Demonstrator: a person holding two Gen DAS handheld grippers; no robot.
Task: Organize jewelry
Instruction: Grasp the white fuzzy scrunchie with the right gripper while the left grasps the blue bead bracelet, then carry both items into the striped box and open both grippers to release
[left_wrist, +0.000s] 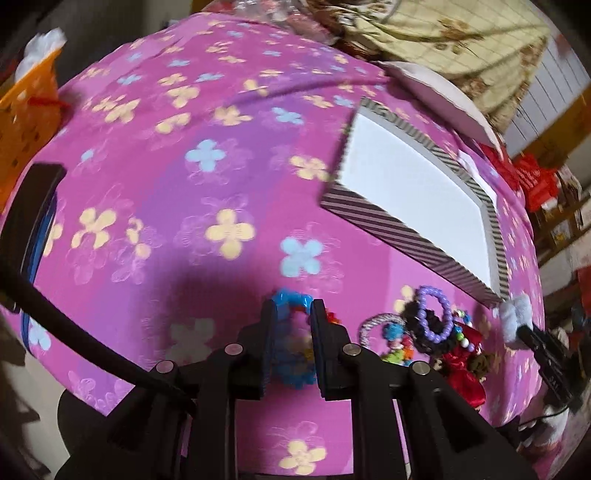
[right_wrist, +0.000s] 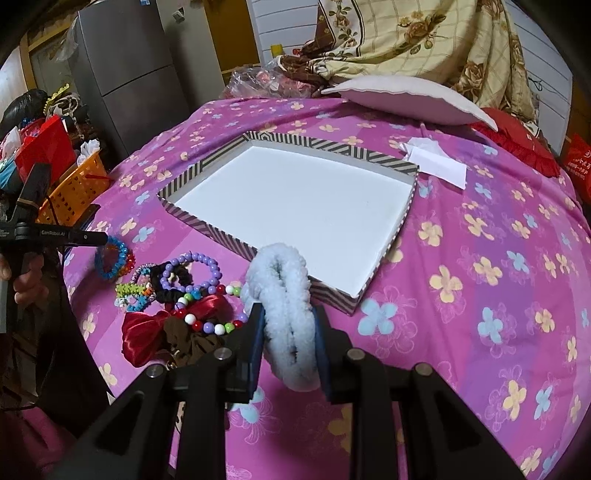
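Note:
My left gripper (left_wrist: 292, 317) is shut on a blue beaded bracelet (left_wrist: 291, 301), which also shows in the right wrist view (right_wrist: 112, 258) held just above the cloth. My right gripper (right_wrist: 288, 325) is shut on a fluffy pale-blue scrunchie (right_wrist: 284, 295), just in front of the near edge of the striped box (right_wrist: 207, 227). The box (left_wrist: 373, 221) is open with a bare white floor. A pile of jewelry (right_wrist: 181, 295) lies left of the right gripper: a purple bead bracelet (right_wrist: 195, 271), a red bow (right_wrist: 147, 330), a multicolour bead string. The pile also shows in the left wrist view (left_wrist: 436, 332).
A pink flowered cloth (right_wrist: 480, 258) covers the table. An orange basket (right_wrist: 74, 192) stands at the left edge. A white cushion (right_wrist: 406, 99) and folded white paper (right_wrist: 436, 158) lie behind the box. A beige floral blanket (right_wrist: 424, 33) and a fridge (right_wrist: 129, 74) stand beyond.

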